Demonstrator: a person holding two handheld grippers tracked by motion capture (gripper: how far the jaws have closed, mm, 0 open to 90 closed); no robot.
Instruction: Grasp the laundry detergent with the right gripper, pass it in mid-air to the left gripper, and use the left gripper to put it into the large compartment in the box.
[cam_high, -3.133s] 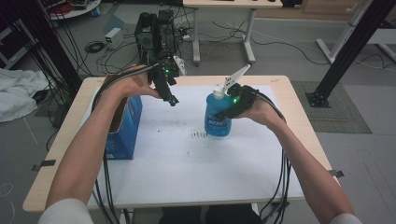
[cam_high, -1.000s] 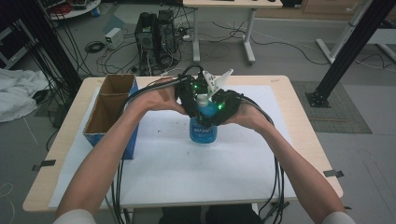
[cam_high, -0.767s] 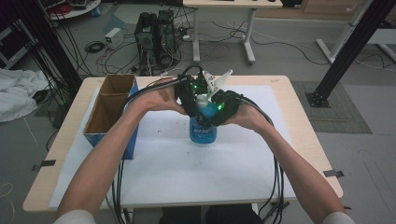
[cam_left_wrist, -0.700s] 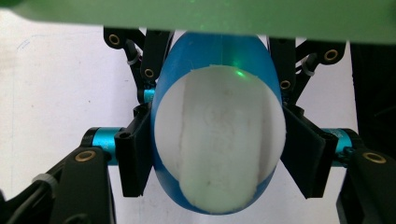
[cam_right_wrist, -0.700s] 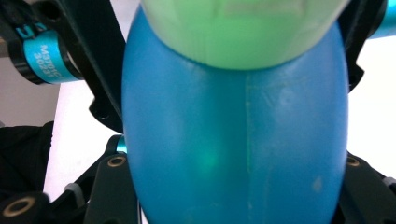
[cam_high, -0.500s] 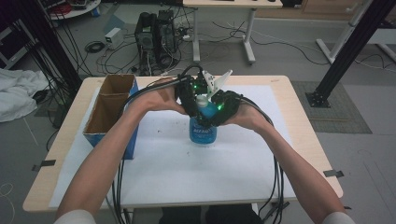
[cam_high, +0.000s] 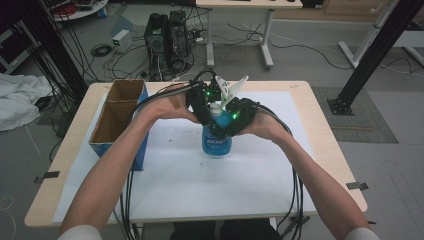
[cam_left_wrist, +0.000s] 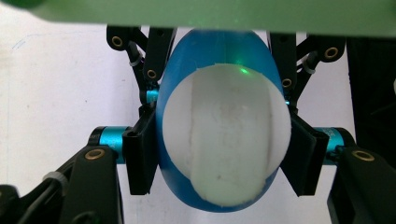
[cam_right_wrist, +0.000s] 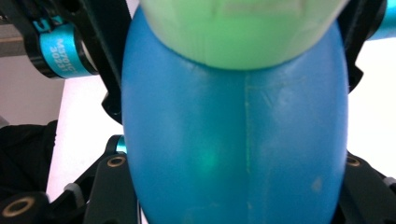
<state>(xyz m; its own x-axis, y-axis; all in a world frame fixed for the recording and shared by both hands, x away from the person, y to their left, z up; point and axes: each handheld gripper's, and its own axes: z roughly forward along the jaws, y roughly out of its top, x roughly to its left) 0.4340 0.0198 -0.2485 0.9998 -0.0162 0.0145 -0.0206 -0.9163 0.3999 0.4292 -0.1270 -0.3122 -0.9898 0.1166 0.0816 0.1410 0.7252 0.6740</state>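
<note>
A blue spray bottle (cam_high: 216, 145) stands upright near the middle of the surface (cam_high: 210, 200), on the white sheet that covers most of it. Both hands meet over the bottle's top, where its white cap and trigger head (cam_high: 226, 90) stick up between the two tools.

The left gripper (cam_high: 207, 107) comes in from the left side of the high view. Its fingers have just been closing, and in the left gripper view they now sit pressed against both flanks of the bottle (cam_left_wrist: 219, 140), one black pad (cam_left_wrist: 140, 154) on each side, with the white cap part bulging toward the camera between them. So the left fingers are clamped on the bottle, narrow around its upper part.

The right gripper (cam_high: 235, 117) comes in from the right and meets the bottle just below the trigger head. In the right gripper view the blue body (cam_right_wrist: 233, 140) sits hard up against the lens, with the black fingers (cam_right_wrist: 109, 74) hugging its sides; the view is so close that the exact contact is hard to make out, but they appear to be gripping the bottle as well.

An open cardboard box with blue sides (cam_high: 120, 120) stands at the left edge of the surface, well apart from the bottle. Black cables (cam_high: 295, 190) trail from both tools toward the near edge of the surface. Beyond the far edge, computer towers (cam_high: 167, 35) stand on the floor among loose wires.
</note>
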